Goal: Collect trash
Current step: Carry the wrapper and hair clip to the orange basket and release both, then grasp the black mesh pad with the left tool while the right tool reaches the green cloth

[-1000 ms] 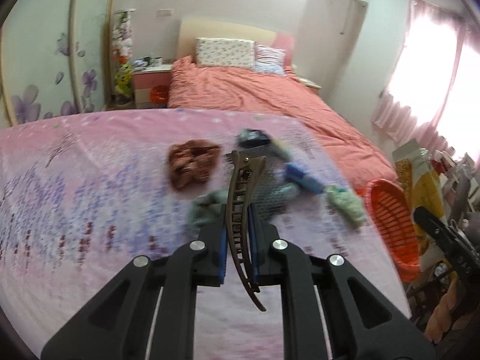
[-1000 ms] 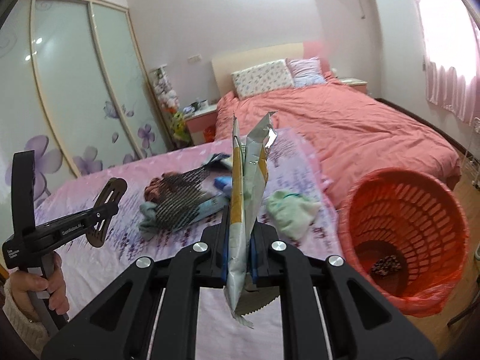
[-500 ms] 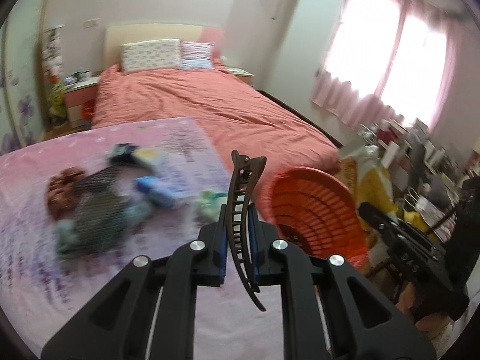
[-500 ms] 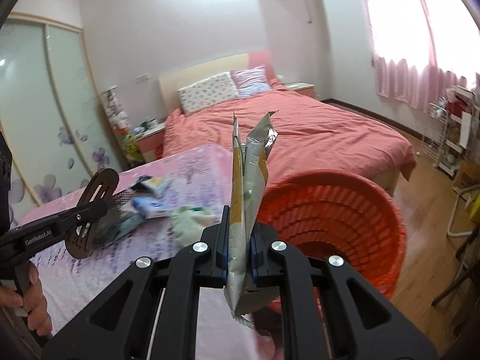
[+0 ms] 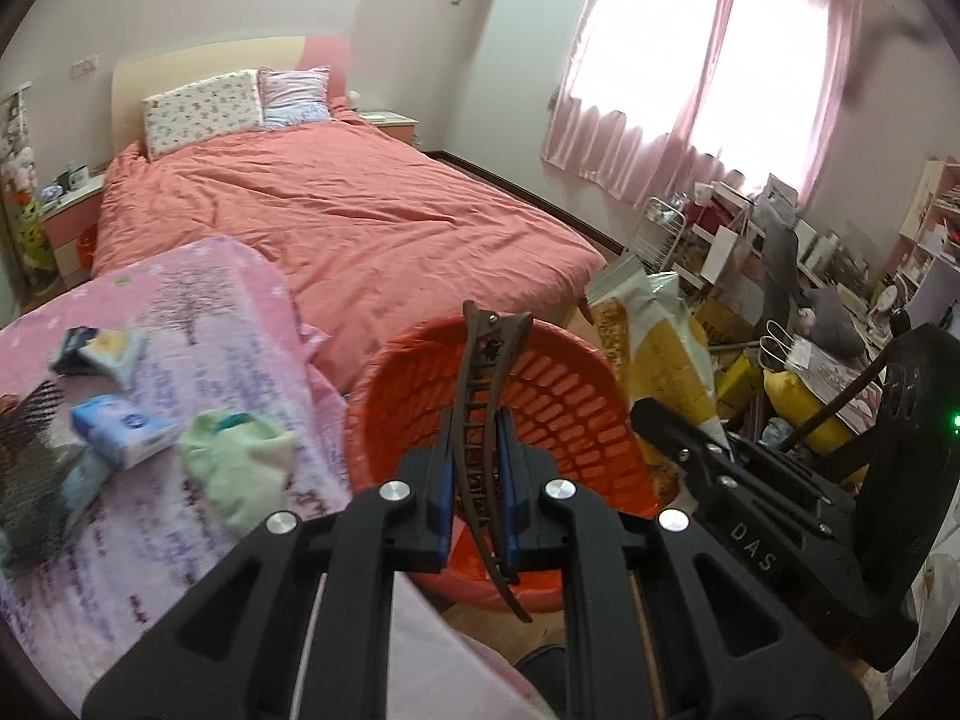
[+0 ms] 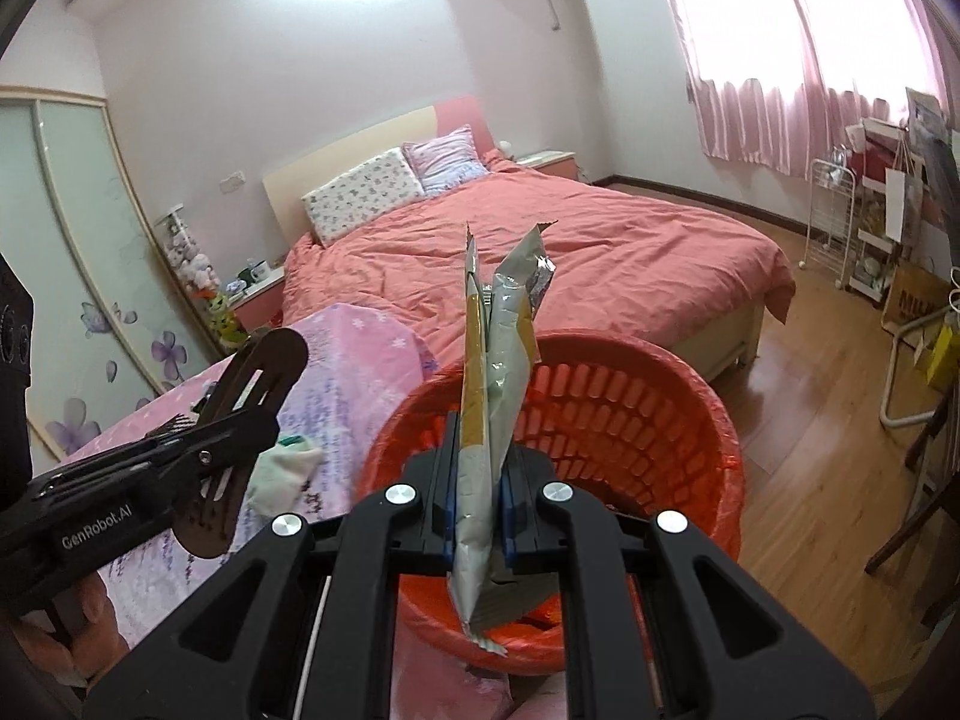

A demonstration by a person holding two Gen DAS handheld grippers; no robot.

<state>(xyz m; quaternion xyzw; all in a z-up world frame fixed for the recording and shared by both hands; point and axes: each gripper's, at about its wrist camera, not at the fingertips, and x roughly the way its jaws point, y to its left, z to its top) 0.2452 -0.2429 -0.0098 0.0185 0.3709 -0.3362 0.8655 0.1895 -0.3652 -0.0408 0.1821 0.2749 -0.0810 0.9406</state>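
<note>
My left gripper (image 5: 474, 468) is shut on a brown hair clip (image 5: 483, 396), held upright over the near rim of the orange basket (image 5: 558, 396). My right gripper (image 6: 477, 480) is shut on a silver and yellow snack wrapper (image 6: 495, 372), held upright over the same orange basket (image 6: 630, 414). The right gripper shows at the right in the left wrist view (image 5: 666, 426). The left gripper with the clip shows at the left in the right wrist view (image 6: 240, 414).
The pink table cover (image 5: 198, 312) at left holds a tissue pack (image 5: 123, 429), a pale green cloth (image 5: 240, 465), black mesh (image 5: 27, 468) and a small packet (image 5: 99, 348). A red bed (image 5: 336, 222) lies behind. Cluttered shelves and bags (image 5: 780, 300) stand at right.
Both grippers swung right, away from the table items, and came closer to the orange basket. Both stay shut on their items.
</note>
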